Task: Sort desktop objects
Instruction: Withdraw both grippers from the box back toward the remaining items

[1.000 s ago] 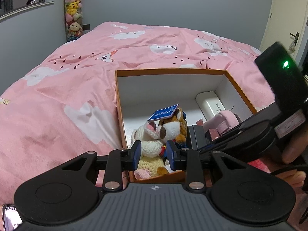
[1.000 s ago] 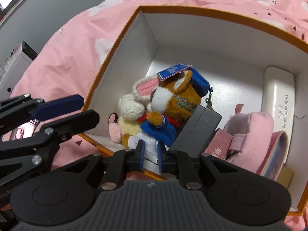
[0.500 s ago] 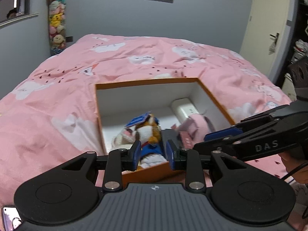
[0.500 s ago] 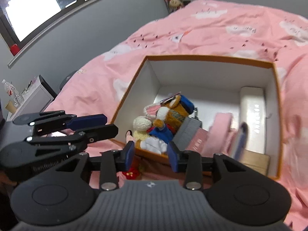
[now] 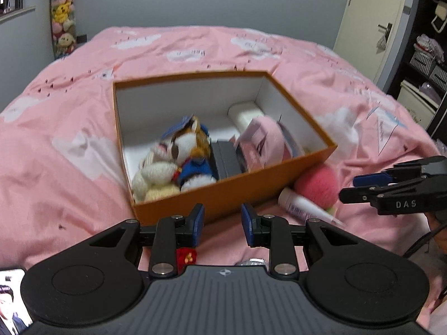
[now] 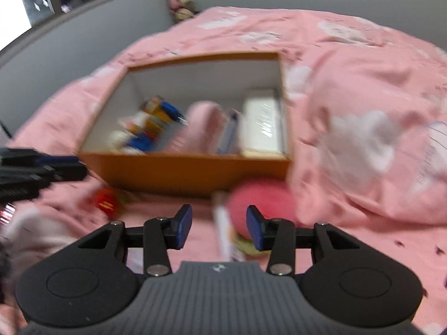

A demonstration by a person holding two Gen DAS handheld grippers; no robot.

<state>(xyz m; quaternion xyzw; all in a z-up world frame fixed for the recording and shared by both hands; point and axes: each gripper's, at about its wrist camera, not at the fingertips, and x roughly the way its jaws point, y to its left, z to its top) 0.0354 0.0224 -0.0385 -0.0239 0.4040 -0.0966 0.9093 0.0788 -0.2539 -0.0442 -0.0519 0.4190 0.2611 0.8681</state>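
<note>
The right tool (image 6: 219,227), empty with jaws opening, is nearer the white tube (image 6: 223,231), which lies on the bed lengthwise between them, just outside the orange box (image 6: 190,170).

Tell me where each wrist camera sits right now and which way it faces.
Left wrist: behind the left gripper, angled down at the orange box on the pink bedspread; the right gripper shows at the right edge.
Right wrist: behind the right gripper, whose jaws are opening, angled down over the white tube and pink ball; the left gripper shows at the left edge. Blurred.
Shared: box, tube, ball, small red item.
</note>
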